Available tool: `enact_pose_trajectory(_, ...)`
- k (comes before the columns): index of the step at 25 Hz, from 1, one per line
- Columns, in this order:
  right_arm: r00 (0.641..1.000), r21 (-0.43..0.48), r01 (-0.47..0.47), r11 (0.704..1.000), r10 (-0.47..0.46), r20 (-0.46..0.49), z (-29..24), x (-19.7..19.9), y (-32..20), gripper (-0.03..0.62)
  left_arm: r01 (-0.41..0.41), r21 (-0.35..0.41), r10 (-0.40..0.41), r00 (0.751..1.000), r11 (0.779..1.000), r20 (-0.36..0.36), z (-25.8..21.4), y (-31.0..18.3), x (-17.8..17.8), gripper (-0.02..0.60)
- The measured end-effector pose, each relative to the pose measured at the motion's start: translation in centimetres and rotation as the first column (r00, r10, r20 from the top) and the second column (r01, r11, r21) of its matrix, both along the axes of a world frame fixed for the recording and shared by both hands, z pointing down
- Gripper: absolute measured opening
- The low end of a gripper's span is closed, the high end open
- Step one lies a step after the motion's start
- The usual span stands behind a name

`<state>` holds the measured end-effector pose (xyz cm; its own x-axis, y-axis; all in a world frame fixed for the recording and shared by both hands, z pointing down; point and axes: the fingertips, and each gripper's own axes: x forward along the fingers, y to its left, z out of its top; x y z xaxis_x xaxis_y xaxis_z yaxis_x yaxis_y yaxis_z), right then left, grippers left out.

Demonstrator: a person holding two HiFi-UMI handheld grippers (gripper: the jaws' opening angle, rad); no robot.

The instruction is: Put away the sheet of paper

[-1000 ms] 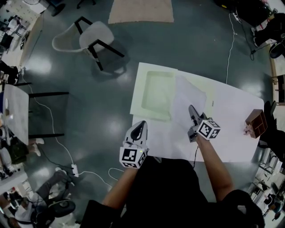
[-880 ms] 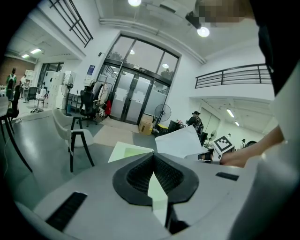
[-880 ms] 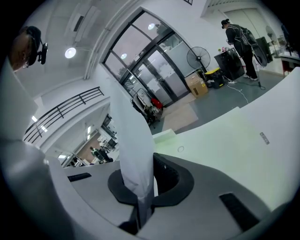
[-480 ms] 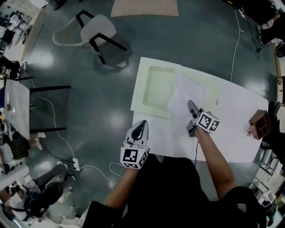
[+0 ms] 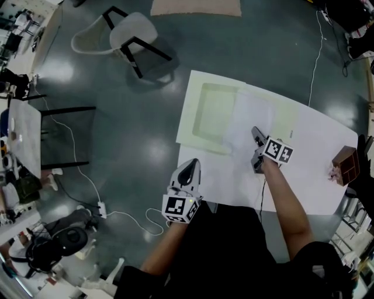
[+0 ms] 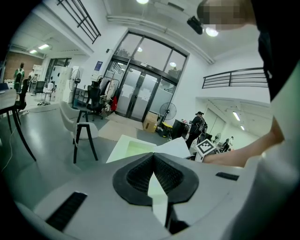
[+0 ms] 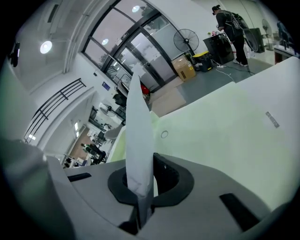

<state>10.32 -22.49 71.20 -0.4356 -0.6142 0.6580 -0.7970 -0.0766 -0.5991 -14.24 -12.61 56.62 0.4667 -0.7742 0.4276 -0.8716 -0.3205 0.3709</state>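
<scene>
My right gripper (image 5: 256,131), jaws pinched tight on the sheet of paper (image 5: 248,117), sits lower than a second ago. The sheet flattens over the pale tray (image 5: 204,120), so release seems near. My left gripper (image 5: 192,163) idles closed and empty.

I see a glossy dark grey floor (image 5: 117,146) patched with glare. At upper left stands a white chair (image 5: 131,35) on black legs; a beige rug (image 5: 196,7) crosses the top edge. Tall glass doors (image 6: 140,93) fill the left gripper view's centre.
</scene>
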Motion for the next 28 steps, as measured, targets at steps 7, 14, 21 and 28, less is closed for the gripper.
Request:
enact_pose_trajectory(7, 1.0, -0.03, 0.018, 0.999, -0.017, 0.019, 1.1, -1.3, -0.8, -0.002, -0.005, -0.017, 0.006, 1.0, 1.0, 0.011, 0.7, 0.1, -0.7, 0.003)
enact_pose_trajectory(14, 0.998, -0.076, -0.01, 0.997, 0.015, 0.065, 2.2, -1.7, -1.5, -0.002, -0.009, -0.034, 0.009, 1.0, 0.999, 0.01, 1.2, -0.4, -0.5, 0.003)
enact_pose_trajectory(21, 0.996, -0.094, -0.013, 0.995, 0.021, 0.083, 3.0, -2.6, -3.0, -0.002, -0.005, -0.056, 0.005, 1.0, 0.998, 0.002, 1.9, -0.7, -0.7, 0.003)
enact_pose_trajectory(28, 0.996, -0.112, 0.004, 0.994, 0.007, 0.093, 3.7, -3.9, -3.9, -0.002, 0.007, -0.065, -0.006, 1.0, 0.998, 0.007, 2.4, -1.1, -1.5, 0.003)
